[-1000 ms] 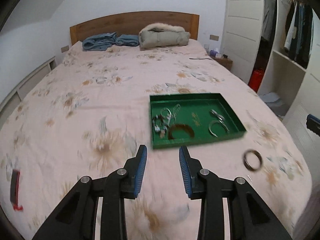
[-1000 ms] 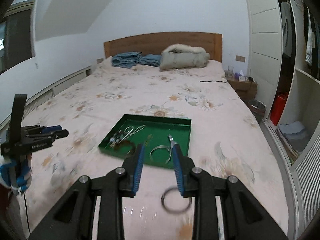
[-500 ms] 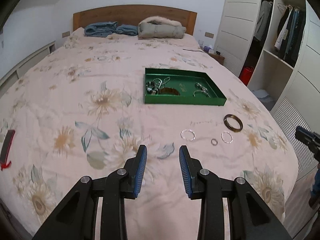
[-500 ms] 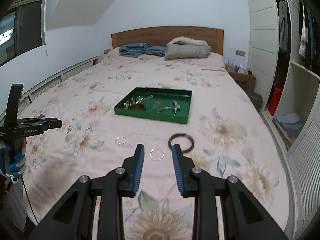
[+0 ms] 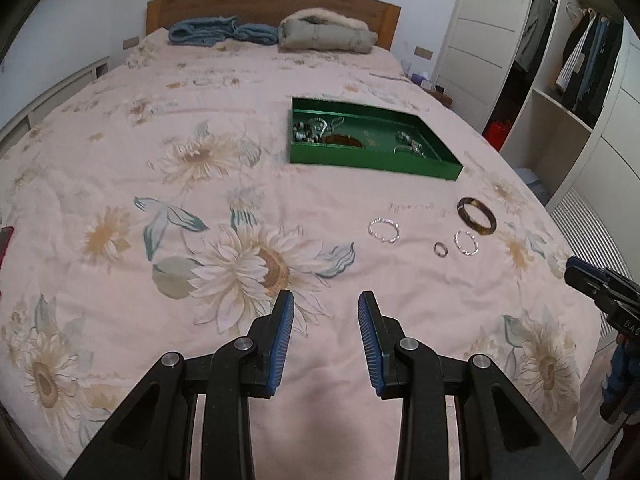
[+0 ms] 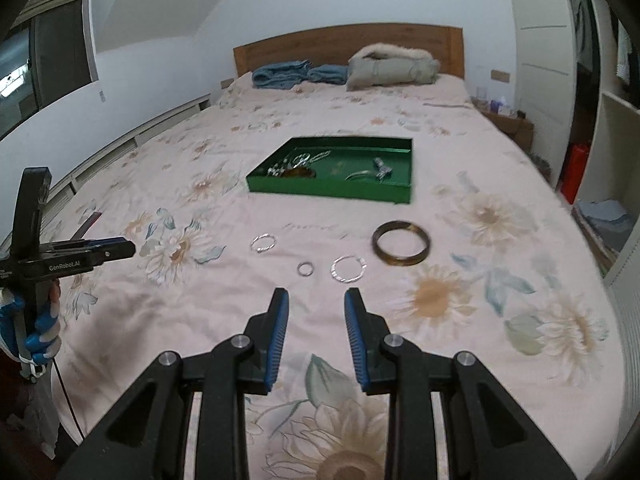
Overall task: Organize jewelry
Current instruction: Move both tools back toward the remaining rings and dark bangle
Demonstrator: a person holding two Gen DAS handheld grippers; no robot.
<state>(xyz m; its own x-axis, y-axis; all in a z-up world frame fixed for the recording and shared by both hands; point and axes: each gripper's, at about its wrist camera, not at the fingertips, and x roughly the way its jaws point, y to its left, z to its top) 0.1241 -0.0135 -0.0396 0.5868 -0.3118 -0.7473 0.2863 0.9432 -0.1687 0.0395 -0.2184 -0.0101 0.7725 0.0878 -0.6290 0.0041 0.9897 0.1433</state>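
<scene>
A green tray (image 5: 400,166) (image 6: 328,192) holding several jewelry pieces sits mid-bed. In front of it on the floral bedspread lie a brown bangle (image 5: 477,216) (image 6: 401,249), two silver bracelets (image 5: 384,230) (image 5: 466,243) (image 6: 263,243) (image 6: 348,268) and a small silver ring (image 5: 440,249) (image 6: 305,268). My left gripper (image 5: 326,312) is open and empty, near the foot of the bed, well short of the loose pieces. My right gripper (image 6: 316,308) is open and empty, just short of the ring and the nearer bracelet.
Folded blue cloth (image 5: 220,34) and a grey coat (image 5: 326,36) lie by the wooden headboard. An open wardrobe (image 5: 568,80) stands on the right. The other gripper shows at the edges of each view (image 5: 604,292) (image 6: 60,260). A red-edged dark object (image 6: 91,222) lies at the bed's left.
Both grippers have pulled back from the tray toward the foot of the bed, so the loose bangle, bracelets and ring have come into view. Both jaws stay open.
</scene>
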